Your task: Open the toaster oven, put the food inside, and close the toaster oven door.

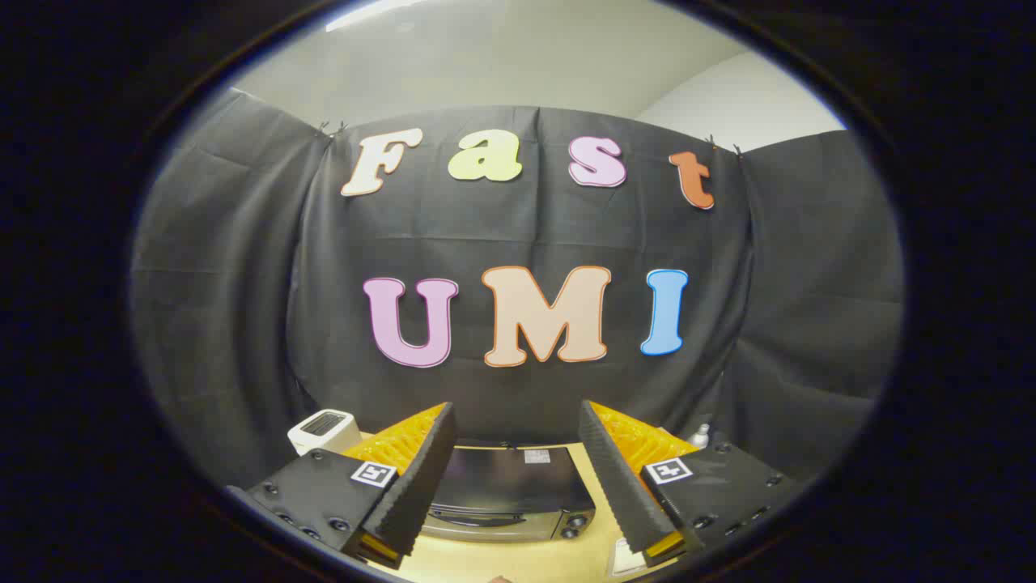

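Black cloth hung as the booth's wall behind a pale wooden bench. The hand-held gripper was raised above the bench, its fingers spread wide apart and clamped on nothing. Between and below them sat the toaster oven, its door closed. A small white appliance stood beyond the left finger.
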Tool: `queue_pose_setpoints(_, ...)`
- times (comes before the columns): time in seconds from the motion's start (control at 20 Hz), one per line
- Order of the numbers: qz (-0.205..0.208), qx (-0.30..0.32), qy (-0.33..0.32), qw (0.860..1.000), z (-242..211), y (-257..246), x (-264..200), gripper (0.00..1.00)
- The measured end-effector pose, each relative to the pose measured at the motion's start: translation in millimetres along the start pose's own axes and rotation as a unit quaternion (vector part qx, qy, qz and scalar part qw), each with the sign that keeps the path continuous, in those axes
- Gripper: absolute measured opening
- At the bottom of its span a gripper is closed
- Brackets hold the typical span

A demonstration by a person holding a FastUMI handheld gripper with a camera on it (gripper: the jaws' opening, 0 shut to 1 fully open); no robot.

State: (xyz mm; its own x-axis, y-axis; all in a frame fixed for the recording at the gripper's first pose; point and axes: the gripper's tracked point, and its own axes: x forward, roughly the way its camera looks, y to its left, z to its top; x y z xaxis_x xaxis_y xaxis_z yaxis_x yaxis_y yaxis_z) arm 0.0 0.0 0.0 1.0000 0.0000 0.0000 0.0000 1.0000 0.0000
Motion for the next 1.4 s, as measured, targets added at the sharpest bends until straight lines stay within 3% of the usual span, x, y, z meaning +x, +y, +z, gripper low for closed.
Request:
queue_pose_setpoints(0.5, -0.008, -0.001, -0.002, 1.0, -3.2, -4.7, -3.2, 0.96)
queue_pose_setpoints(0.65, -0.026, -0.014, -0.004, 1.0, -8.6, -8.3, 0.5, 0.96)
queue_pose_setpoints(0.95, -0.04, -0.018, -0.003, 0.999, -43.1, 9.0, 18.7, 0.96)
queue_pose_setpoints(1.4, -0.047, -0.006, -0.007, 0.999, -140.5, 40.5, 58.3, 0.96)
